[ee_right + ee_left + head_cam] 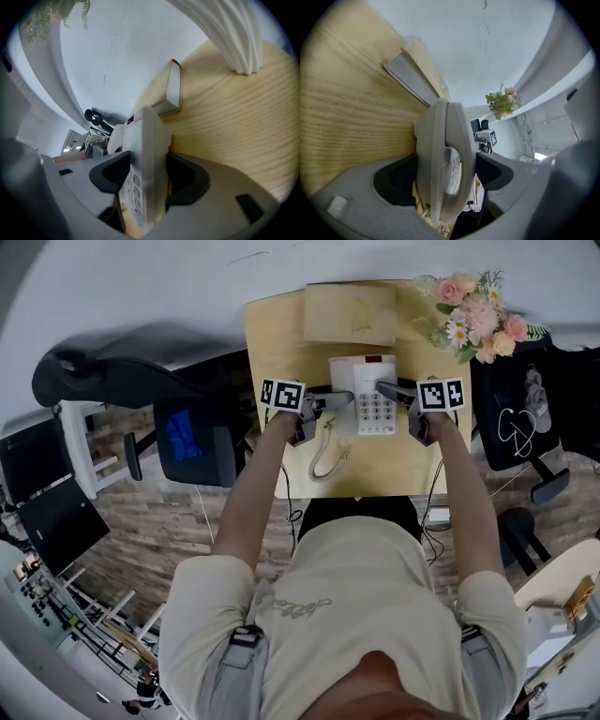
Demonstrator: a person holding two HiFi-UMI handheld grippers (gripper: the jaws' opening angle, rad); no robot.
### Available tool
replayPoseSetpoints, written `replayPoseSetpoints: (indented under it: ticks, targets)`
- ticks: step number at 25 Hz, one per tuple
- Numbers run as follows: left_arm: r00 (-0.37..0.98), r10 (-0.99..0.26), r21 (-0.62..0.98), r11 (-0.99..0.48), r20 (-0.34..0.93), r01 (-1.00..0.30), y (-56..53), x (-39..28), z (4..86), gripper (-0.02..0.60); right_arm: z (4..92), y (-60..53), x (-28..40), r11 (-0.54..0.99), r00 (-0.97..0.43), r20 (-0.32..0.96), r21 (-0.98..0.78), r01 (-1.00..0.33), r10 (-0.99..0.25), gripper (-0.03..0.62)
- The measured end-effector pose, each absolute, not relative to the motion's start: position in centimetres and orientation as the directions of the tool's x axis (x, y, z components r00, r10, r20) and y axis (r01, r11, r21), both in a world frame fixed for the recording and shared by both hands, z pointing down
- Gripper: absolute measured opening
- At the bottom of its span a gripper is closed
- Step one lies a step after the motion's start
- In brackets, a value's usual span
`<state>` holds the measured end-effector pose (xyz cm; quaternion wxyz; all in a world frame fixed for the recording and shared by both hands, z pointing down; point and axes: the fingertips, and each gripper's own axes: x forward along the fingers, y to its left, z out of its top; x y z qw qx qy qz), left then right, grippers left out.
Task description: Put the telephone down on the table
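A white telephone point(366, 395) with a grey keypad lies flat over the middle of a small wooden table point(272, 343). Its coiled cord point(328, 451) trails toward the table's front edge. My left gripper point(336, 399) is shut on the phone's left, handset side point(445, 159), and its pads press both faces. My right gripper point(386, 390) is shut on the keypad side point(143, 164). The frames do not show whether the phone rests on the wood or hangs just above it.
A flat tan box point(350, 313) lies at the table's back, just beyond the phone. A bunch of flowers point(478, 315) in a white ribbed vase point(234, 37) stands at the back right corner. A black chair point(187, 437) stands left of the table.
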<state>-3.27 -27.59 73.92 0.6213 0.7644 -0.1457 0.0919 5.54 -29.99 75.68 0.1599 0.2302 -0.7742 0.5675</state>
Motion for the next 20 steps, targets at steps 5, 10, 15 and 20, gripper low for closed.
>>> replayPoseSetpoints:
  ticks: [5, 10, 15, 20]
  targets:
    - [0.940, -0.086, 0.923, -0.180, 0.330, -0.340, -27.4, -3.6, 74.0, 0.382, 75.6, -30.0, 5.6, 0.253, -0.826, 0.543, -0.787, -0.563, -0.151, 0.235]
    - [0.924, -0.118, 0.902, -0.204, 0.364, -0.381, -27.1, -4.3, 73.7, 0.382, 75.1, -30.1, 6.3, 0.265, -0.791, 0.581, -0.745, -0.612, -0.192, 0.235]
    - [0.921, -0.203, 0.894, -0.245, 0.332, -0.376, -26.4, -5.5, 71.8, 0.382, 73.7, -29.6, 8.0, 0.315, -0.756, 0.609, -0.688, -0.653, -0.238, 0.235]
    - [0.903, -0.320, 0.858, -0.334, 0.286, -0.390, -25.3, -6.2, 68.4, 0.382, 71.7, -27.3, 10.1, 0.312, -0.714, 0.613, -0.642, -0.700, -0.339, 0.232]
